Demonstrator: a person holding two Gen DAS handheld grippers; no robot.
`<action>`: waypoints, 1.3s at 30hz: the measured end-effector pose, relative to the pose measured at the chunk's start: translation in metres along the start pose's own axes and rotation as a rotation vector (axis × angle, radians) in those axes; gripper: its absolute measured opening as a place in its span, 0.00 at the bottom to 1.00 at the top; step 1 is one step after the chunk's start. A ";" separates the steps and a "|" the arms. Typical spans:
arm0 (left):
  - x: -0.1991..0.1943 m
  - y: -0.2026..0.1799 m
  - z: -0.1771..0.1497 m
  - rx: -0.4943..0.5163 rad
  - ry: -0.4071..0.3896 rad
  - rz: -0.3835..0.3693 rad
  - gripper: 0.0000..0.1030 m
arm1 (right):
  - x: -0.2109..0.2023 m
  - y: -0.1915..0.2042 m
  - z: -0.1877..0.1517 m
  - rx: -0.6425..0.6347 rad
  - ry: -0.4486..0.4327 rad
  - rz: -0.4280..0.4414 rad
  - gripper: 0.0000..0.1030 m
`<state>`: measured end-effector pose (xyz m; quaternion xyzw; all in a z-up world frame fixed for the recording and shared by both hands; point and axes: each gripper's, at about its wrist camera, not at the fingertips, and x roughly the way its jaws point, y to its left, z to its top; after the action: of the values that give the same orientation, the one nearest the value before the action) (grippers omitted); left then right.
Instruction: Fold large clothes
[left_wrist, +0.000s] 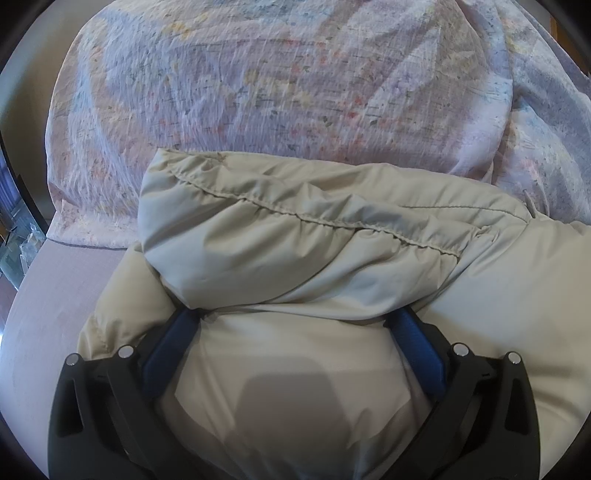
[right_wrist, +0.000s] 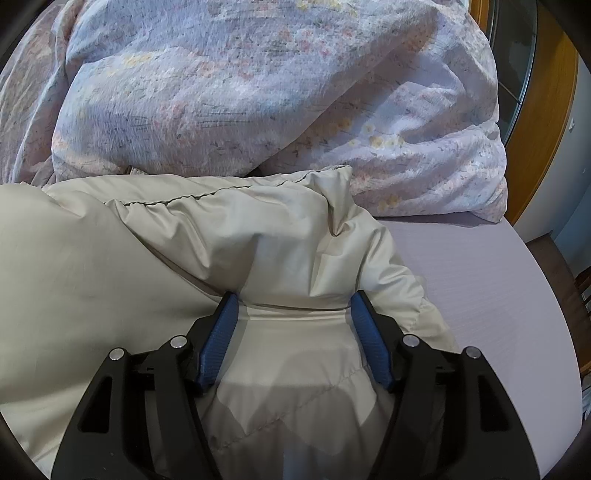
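A beige puffy jacket (left_wrist: 303, 236) lies on the bed, a padded part folded over its body. My left gripper (left_wrist: 299, 314) is open, its blue pads (left_wrist: 173, 343) spread wide, pressed down on the jacket's left part with fabric bulging between the jaws. The jacket also shows in the right wrist view (right_wrist: 207, 236). My right gripper (right_wrist: 293, 299) is open too, its blue pads (right_wrist: 218, 339) apart, resting on the jacket's right end with a fold of fabric between them. Neither gripper pinches the cloth.
A crumpled floral duvet (left_wrist: 280, 81) lies just behind the jacket, also in the right wrist view (right_wrist: 236, 85). The mauve bedsheet (right_wrist: 480, 295) shows to the right and on the left (left_wrist: 48, 302). A wooden frame (right_wrist: 546, 122) stands far right.
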<state>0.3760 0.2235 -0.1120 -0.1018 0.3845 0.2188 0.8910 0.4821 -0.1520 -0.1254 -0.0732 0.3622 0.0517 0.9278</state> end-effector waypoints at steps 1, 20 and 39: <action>0.000 0.000 -0.001 0.000 -0.002 0.001 0.98 | 0.000 0.000 0.000 0.000 0.000 0.001 0.64; -0.008 -0.004 0.001 0.013 -0.007 0.018 0.98 | -0.001 -0.001 0.001 -0.001 0.004 0.003 0.64; -0.123 0.085 -0.052 -0.145 0.227 -0.038 0.98 | -0.072 -0.136 -0.044 0.644 0.412 0.296 0.88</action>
<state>0.2282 0.2420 -0.0589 -0.1975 0.4640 0.2162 0.8361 0.4202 -0.2965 -0.0953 0.2651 0.5448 0.0527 0.7938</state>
